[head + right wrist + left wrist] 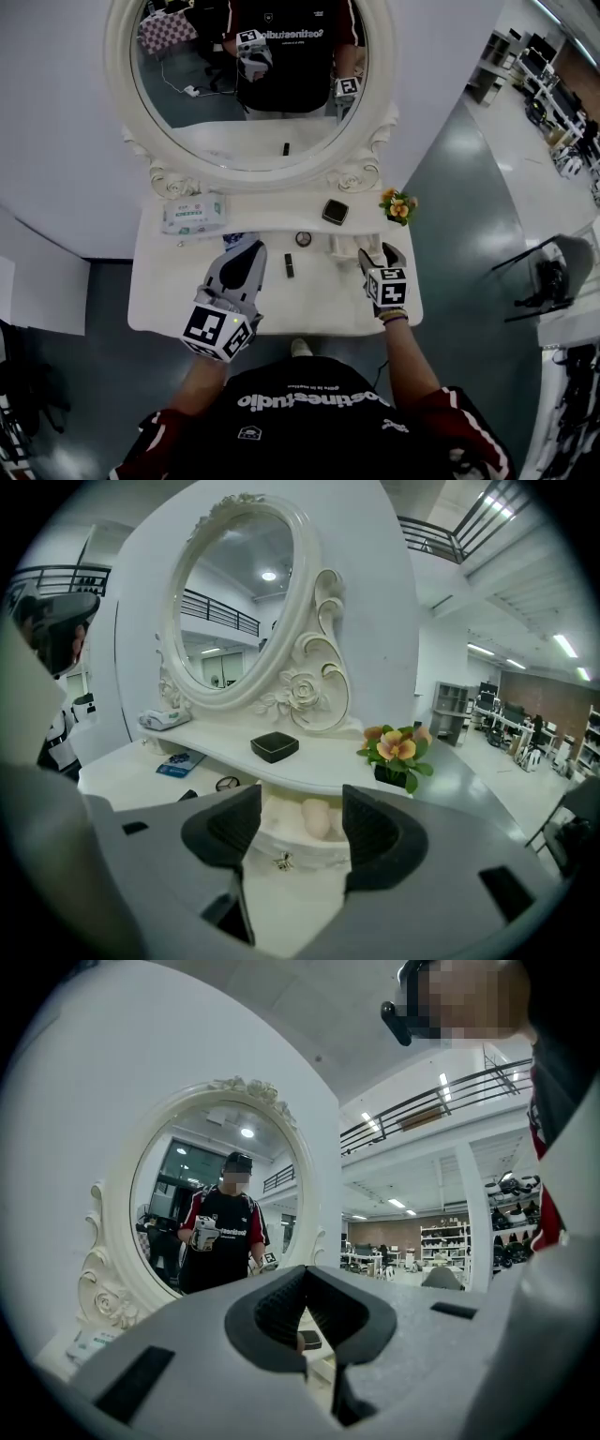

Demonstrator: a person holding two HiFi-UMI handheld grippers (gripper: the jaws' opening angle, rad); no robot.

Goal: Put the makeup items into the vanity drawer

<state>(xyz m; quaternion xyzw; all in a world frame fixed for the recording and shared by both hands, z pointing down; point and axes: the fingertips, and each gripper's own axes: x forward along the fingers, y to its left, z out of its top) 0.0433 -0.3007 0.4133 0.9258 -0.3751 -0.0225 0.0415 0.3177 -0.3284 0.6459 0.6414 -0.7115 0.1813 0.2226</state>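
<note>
A white vanity (169,291) carries several makeup items: a dark lipstick (290,266), a small round compact (303,238) and, on the raised shelf, a black square compact (335,211). The small drawer (339,251) under the shelf stands open, and two beige sponges (316,817) lie inside it. My right gripper (384,253) hangs just in front of this drawer, tilted down, open and empty; the right gripper view frames the drawer front (281,850) between the jaws. My left gripper (251,251) hovers left of the lipstick, level, jaws shut with nothing in them.
A wipes pack (192,214) lies at the shelf's left and a blue card (234,242) below it. A small flower pot (398,205) stands at the shelf's right end. The oval mirror (248,75) rises behind. Grey floor surrounds the vanity.
</note>
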